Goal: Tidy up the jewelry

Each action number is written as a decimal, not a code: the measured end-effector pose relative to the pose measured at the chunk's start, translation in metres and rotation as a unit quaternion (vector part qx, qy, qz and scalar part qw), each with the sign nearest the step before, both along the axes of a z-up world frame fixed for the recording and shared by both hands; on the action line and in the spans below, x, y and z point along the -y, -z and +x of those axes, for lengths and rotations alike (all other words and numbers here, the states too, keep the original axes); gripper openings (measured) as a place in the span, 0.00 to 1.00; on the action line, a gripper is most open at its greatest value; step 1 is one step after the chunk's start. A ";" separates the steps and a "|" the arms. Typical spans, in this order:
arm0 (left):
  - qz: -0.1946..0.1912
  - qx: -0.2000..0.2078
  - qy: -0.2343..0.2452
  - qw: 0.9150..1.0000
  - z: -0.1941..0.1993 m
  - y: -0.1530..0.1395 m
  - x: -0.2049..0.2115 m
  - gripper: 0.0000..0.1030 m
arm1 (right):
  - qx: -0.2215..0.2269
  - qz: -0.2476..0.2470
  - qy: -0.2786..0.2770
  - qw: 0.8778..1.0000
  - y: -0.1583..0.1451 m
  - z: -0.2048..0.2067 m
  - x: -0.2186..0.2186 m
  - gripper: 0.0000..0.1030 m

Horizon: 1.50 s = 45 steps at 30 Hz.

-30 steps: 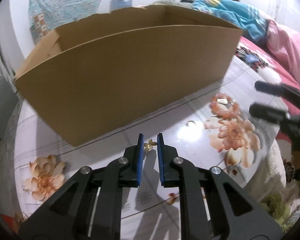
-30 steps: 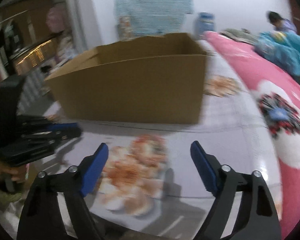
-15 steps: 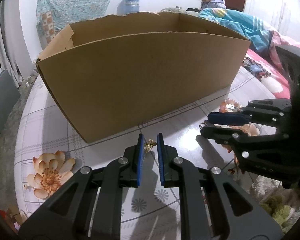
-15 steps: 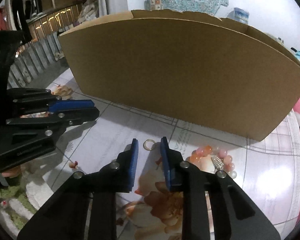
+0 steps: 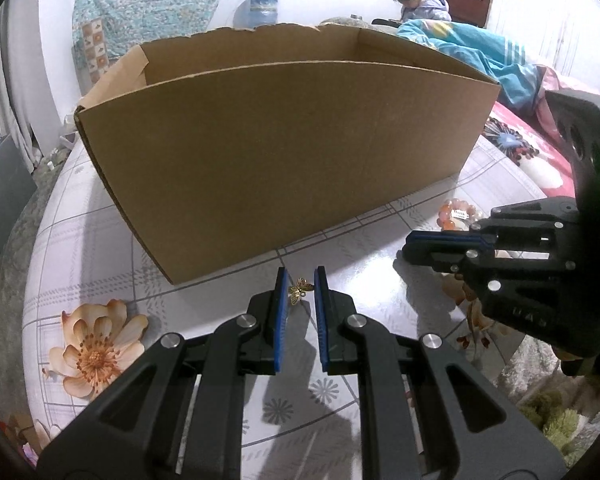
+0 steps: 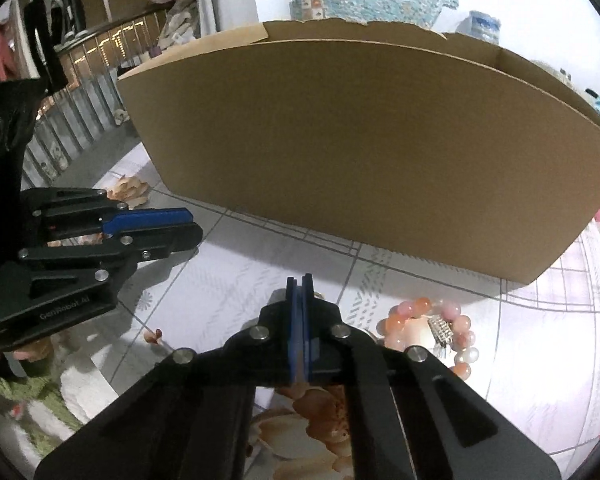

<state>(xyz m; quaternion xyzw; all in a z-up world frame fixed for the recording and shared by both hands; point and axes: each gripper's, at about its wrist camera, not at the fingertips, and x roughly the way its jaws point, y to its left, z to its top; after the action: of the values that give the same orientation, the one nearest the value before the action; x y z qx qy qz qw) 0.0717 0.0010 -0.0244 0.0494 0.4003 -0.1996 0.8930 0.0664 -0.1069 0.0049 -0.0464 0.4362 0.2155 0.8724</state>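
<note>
My left gripper (image 5: 300, 280) is shut on a small gold butterfly charm (image 5: 299, 290), held at its blue pads a little above the floral table (image 5: 219, 320). In the right wrist view the left gripper (image 6: 191, 226) is at the left. My right gripper (image 6: 300, 282) is down at the table with its jaws pressed together on a small ring (image 6: 318, 294); only an arc shows beside the tip. It also shows side-on from the left wrist as the right gripper (image 5: 406, 246). A pink bead bracelet (image 6: 432, 328) lies just right of it. An open cardboard box (image 5: 279, 160) stands behind both.
The cardboard box (image 6: 360, 152) fills the table's far side. The bead bracelet (image 5: 456, 214) lies near its right corner. A bed with a blue blanket (image 5: 480, 52) and a seated person (image 5: 416, 0) are beyond. A railing (image 6: 79, 92) runs at the left.
The right gripper came in from the right, dropped to the table and went from wide open to shut around the ring. The left gripper kept the charm and stayed roughly in place.
</note>
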 end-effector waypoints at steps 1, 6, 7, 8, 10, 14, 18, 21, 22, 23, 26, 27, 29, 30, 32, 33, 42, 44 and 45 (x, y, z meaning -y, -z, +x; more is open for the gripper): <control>-0.001 0.000 0.001 1.000 0.000 0.000 0.000 0.11 | -0.002 0.000 0.001 1.000 0.000 0.001 0.001 0.02; 0.000 0.001 -0.001 1.000 -0.003 -0.001 -0.002 0.12 | -0.001 0.006 0.001 1.000 -0.003 -0.004 0.001 0.02; 0.000 0.001 -0.002 1.000 -0.003 -0.002 -0.003 0.12 | 0.000 0.007 -0.001 1.000 -0.004 -0.006 -0.001 0.02; 0.000 0.002 -0.002 1.000 -0.004 -0.002 -0.003 0.11 | 0.001 0.010 -0.002 1.000 -0.005 -0.007 -0.002 0.02; 0.002 0.003 -0.003 1.000 -0.005 -0.003 -0.003 0.12 | 0.000 0.013 -0.004 1.000 -0.007 -0.010 -0.002 0.04; 0.003 0.005 -0.004 1.000 -0.006 -0.005 -0.004 0.12 | -0.008 0.010 0.001 1.000 -0.006 -0.014 0.001 0.05; 0.001 0.003 -0.005 1.000 -0.005 -0.005 -0.005 0.12 | -0.021 0.012 0.015 1.000 -0.003 -0.010 0.008 0.05; 0.001 0.002 -0.005 1.000 -0.005 -0.004 -0.006 0.12 | -0.021 0.007 0.018 1.000 -0.002 -0.007 0.007 0.05; 0.001 0.001 -0.005 1.000 -0.004 -0.004 -0.006 0.12 | -0.022 0.006 0.017 1.000 -0.002 -0.007 0.007 0.05; 0.000 0.001 -0.005 1.000 -0.004 -0.004 -0.007 0.12 | -0.025 0.004 0.016 1.000 -0.002 -0.006 0.007 0.05; 0.000 -0.001 -0.005 1.000 -0.003 -0.003 -0.008 0.12 | -0.031 0.009 0.008 0.999 -0.001 -0.002 0.004 0.05; -0.001 -0.001 -0.006 1.000 -0.003 -0.003 -0.008 0.12 | -0.036 0.016 0.004 0.999 -0.001 -0.002 0.003 0.05; -0.001 -0.003 -0.006 1.000 -0.003 -0.002 -0.008 0.12 | -0.043 0.029 -0.003 0.999 0.000 -0.001 -0.001 0.05; -0.001 -0.003 -0.006 1.000 -0.003 -0.002 -0.009 0.12 | -0.045 0.034 -0.005 0.998 0.000 -0.001 -0.002 0.05; -0.001 -0.003 -0.006 1.000 -0.003 -0.001 -0.009 0.12 | -0.043 0.035 -0.008 0.998 -0.001 -0.002 -0.003 0.07; -0.001 -0.003 -0.006 1.000 -0.003 -0.001 -0.009 0.12 | -0.042 0.036 -0.007 0.998 -0.001 -0.003 -0.004 0.10; 0.000 -0.004 -0.003 1.000 -0.002 0.001 -0.006 0.12 | -0.040 0.038 0.003 0.998 0.000 -0.001 0.001 0.26; 0.000 -0.005 -0.003 1.000 -0.002 0.001 -0.005 0.12 | -0.047 0.048 -0.006 0.998 0.000 0.000 -0.002 0.26; 0.001 -0.005 -0.003 1.000 -0.002 0.002 -0.005 0.12 | -0.050 0.053 -0.011 0.997 0.000 -0.001 -0.005 0.26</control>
<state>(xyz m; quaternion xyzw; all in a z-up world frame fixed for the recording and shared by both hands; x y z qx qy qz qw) 0.0698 0.0057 -0.0260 0.0477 0.4053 -0.1972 0.8914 0.0654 -0.1017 0.0047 0.0057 0.4667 0.2501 0.8483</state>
